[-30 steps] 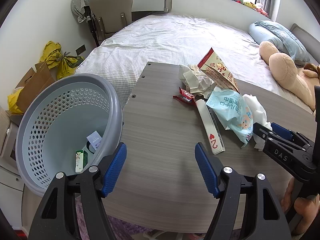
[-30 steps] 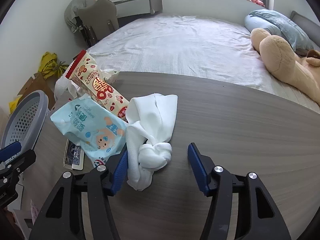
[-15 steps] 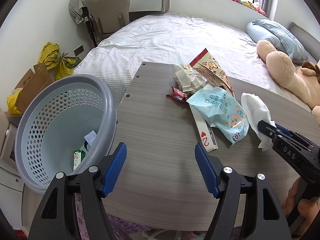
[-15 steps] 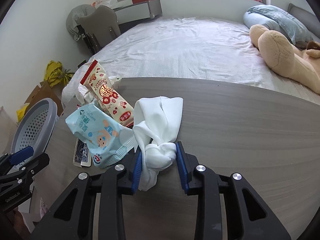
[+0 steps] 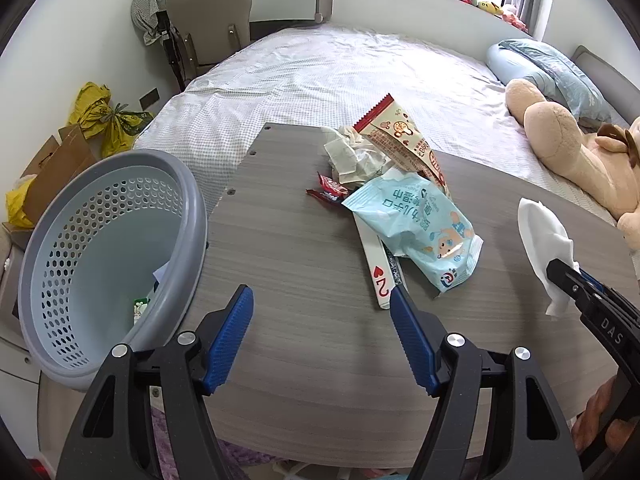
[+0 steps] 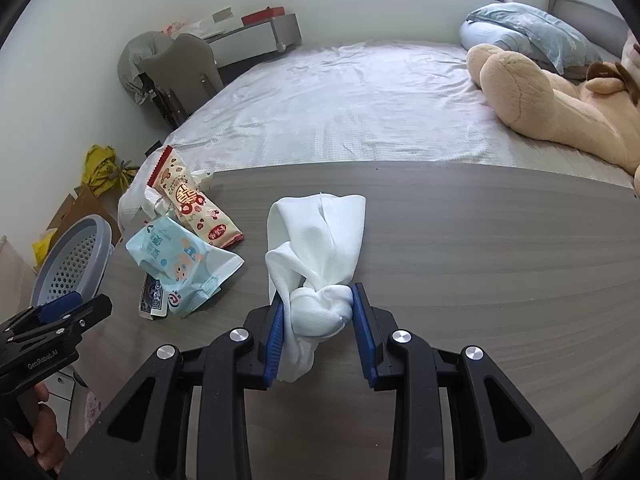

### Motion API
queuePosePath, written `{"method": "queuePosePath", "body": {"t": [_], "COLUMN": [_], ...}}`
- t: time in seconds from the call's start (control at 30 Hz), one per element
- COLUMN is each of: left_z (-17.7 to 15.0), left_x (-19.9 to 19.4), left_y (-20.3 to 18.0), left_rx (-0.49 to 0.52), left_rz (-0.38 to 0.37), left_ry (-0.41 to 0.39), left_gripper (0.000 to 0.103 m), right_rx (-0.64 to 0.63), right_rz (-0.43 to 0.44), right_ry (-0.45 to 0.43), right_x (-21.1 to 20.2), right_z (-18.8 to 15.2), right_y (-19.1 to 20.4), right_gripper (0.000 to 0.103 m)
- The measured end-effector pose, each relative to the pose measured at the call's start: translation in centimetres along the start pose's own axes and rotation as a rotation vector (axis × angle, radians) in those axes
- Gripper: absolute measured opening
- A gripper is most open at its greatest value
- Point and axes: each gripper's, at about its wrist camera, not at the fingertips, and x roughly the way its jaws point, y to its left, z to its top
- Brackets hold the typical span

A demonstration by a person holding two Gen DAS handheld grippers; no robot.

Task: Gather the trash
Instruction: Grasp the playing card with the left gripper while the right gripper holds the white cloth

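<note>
Right gripper [image 6: 318,314] is seen pinching the white knotted cloth [image 6: 320,248]; its jaws have just been closing, and the knot is caught between the blue pads [image 6: 276,320]. Left gripper [image 5: 322,334] is held spread and empty over the near table edge, nothing between its jaws.

Largest to smallest:
- Grey table [image 5: 280,248]: bed beyond it on the far side.
- Perforated basket [image 5: 100,256]: off the table's left edge, a few scraps already inside.
- Cloth: raised at the right side, loose end draped forward from the knot.
- Blue wet-wipe packet [image 5: 416,232], red-and-cream snack wrapper [image 5: 400,140], crumpled paper [image 5: 352,156], playing card [image 5: 378,276], small red wrapper [image 5: 330,192]: heaped at table centre, touching or overlapping.

Handling, judged: cloth is light, soft, limp; the knot is the firmest bulk and is best taken there. Trailing folds may snag on the heap.
</note>
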Motion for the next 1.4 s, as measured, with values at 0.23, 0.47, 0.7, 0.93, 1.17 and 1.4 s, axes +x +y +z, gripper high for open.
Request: {"method": "queuePosePath", "body": {"t": [0.23, 0.47, 0.7, 0.93, 1.17, 1.4], "left_z": [0.3, 0.8, 1.0, 1.2, 1.9, 1.9], "left_x": [1.1, 3.1, 4.6, 5.3, 5.9, 5.6], "left_y": [-1.1, -1.9, -2.2, -2.6, -2.9, -3.1], "left_rx": [0.005, 0.004, 0.011, 0.024, 0.029, 0.049], "left_rz": [-0.011, -0.004, 0.001, 0.016, 0.030, 0.012], "left_ry": [0.016, 0.042, 0.065, 0.067, 0.052, 0.036], "left_gripper": [0.068, 0.068, 0.068, 0.068, 0.068, 0.039], "right_rx": [0.016, 0.025, 0.029, 0.035, 0.039, 0.040], "right_rz": [0.010, 0.018, 0.024, 0.024, 0.025, 0.025], "right_ry": [-0.005, -0.005, -0.003, -0.003, -0.003, -0.003], "right_x": [-0.4, -0.4, -0.3, -0.2, -0.2, -0.1], "right_z": [-0.3, -0.5, -0.4, -0.4, -0.3, -0.3], "right_y": [-0.7, -1.0, -1.1, -1.2, -1.2, -1.3], "right_gripper": [0.031, 0.031, 0.031, 0.031, 0.031, 0.031]}}
